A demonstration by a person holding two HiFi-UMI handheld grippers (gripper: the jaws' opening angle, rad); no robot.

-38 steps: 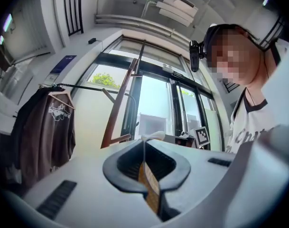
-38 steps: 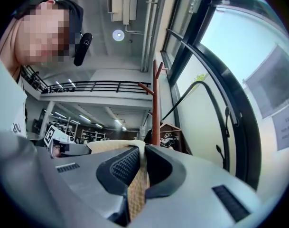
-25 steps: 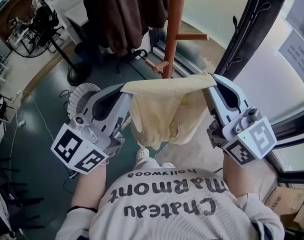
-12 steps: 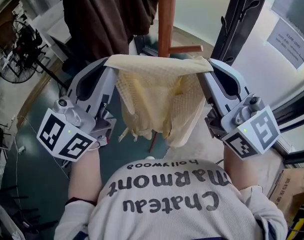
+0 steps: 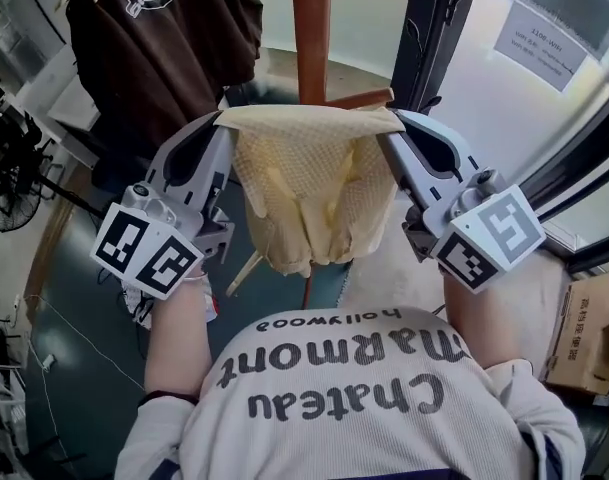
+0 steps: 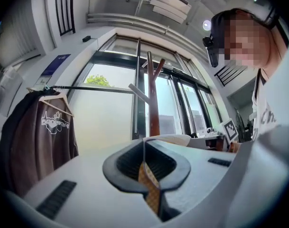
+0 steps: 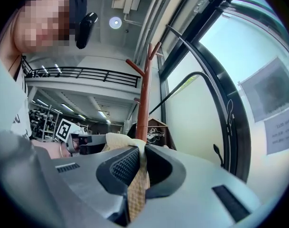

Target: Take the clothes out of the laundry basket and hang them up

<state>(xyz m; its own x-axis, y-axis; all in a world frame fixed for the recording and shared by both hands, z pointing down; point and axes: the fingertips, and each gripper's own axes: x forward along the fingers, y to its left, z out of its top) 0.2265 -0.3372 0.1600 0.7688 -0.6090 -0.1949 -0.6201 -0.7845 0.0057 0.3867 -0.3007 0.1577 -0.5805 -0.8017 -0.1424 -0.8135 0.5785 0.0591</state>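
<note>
The pale yellow waffle-knit garment [image 5: 309, 183] hangs stretched between the two grippers in front of the person's chest, its top edge pulled level. The left gripper [image 5: 222, 120] has its fingers clamped on one upper corner, and the right gripper [image 5: 389, 123] pinches the other (cloth shows squeezed between the ribbed pads in both gripper views). Just beyond stands a reddish-brown wooden coat stand [image 5: 310, 28], with a dark brown printed T-shirt [image 5: 174, 38] hanging to its left.

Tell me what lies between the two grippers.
A cream waffle-knit garment spans it, one end pinched in the left gripper, the other in the right gripper, the rest hanging below. The head view shows this.
</note>
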